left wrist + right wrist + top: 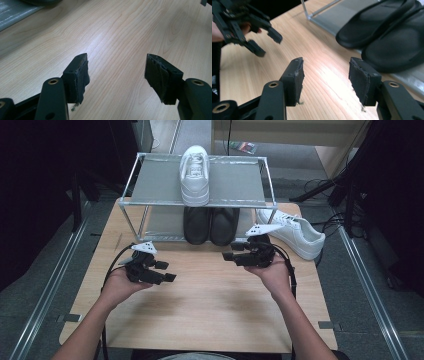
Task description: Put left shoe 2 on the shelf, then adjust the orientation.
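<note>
Pale wood tabletop [200, 310], mostly bare in front. Metal-frame shoe rack [266, 175] at the far edge, two grey shelves. One white sneaker [195, 172] on the top shelf, toe toward the person, set left of middle, so room remains beside it, probably for its mate. Pair of black slippers [210, 225] on the lower shelf, side by side, touching, toes poking out past the rack's front. Second white sneaker [295, 232] off the rack, on the tabletop at the rack's right corner, lying at an angle; likely the next thing to shelve.

Right gripper [231, 254] held in the right hand just in front of the slippers, well left of the loose sneaker, pointing left across the table. Fingers [294, 80] wide apart, nothing between them, only wood grain below; slippers close by at upper right in the right gripper view. Not aimed at the sneaker yet, so a turn to the right looks needed before any grasp.

Left gripper [168, 271] low over the tabletop on the left, near the rack's front left leg, angled inward. Fingers [77, 77] wide, empty, bare wood between. Looks parked, out of the way, free to steady the rack or sneaker if wanted.
</note>
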Tool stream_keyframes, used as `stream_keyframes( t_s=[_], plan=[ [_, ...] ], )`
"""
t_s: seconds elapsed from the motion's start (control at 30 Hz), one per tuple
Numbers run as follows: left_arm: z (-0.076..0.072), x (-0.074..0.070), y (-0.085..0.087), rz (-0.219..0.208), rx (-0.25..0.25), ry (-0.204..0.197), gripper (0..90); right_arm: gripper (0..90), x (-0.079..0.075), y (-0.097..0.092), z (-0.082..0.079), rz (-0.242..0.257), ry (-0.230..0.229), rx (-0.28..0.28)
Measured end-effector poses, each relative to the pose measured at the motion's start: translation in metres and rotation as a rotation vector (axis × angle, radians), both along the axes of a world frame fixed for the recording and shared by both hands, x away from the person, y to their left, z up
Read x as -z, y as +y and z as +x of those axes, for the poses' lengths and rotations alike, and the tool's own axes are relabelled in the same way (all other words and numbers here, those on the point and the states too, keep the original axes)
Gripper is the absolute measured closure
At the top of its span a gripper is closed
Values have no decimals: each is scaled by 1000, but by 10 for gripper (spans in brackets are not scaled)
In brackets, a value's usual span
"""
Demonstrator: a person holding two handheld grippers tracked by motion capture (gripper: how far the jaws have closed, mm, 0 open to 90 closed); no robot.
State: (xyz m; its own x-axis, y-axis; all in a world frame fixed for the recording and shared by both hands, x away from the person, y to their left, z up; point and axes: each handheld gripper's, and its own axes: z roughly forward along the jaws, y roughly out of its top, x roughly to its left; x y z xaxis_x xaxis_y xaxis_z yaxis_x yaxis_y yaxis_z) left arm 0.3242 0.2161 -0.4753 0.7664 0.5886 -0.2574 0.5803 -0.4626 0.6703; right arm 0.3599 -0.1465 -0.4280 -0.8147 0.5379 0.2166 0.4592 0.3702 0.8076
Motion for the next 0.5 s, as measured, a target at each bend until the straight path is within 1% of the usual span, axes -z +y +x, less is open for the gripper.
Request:
stream_keyframes(
  t_s=[0.03, 0.1, 0.23, 0.3, 0.37, 0.4, 0.47, 0.5],
  plan=[
    [0, 0, 0, 2, 3, 0, 365, 471, 0, 0, 0, 0, 0, 0],
    [0, 0, -1, 3, 5, -3, 365, 468, 4, -3, -1, 13, 19, -3],
    [-2, -1, -2, 6, 16, -3, 365, 466, 7, -9, -5, 7, 15, 3],
    [-3, -1, -2, 9, 19, -7, 365, 465, 9, -13, -6, 0, 10, 13],
    [-3, -2, -2, 4, 18, -7, 365, 465, 12, -20, -6, -21, 9, 29],
    [-3, -2, -2, 4, 20, -8, 365, 465, 12, -20, -6, -21, 9, 29],
    [-3, -2, -1, 8, 17, -9, 365, 465, 15, -25, -5, -50, 7, 43],
    [-3, -2, -1, 2, 13, -7, 365, 465, 15, -25, -5, -50, 7, 43]
  ],
)
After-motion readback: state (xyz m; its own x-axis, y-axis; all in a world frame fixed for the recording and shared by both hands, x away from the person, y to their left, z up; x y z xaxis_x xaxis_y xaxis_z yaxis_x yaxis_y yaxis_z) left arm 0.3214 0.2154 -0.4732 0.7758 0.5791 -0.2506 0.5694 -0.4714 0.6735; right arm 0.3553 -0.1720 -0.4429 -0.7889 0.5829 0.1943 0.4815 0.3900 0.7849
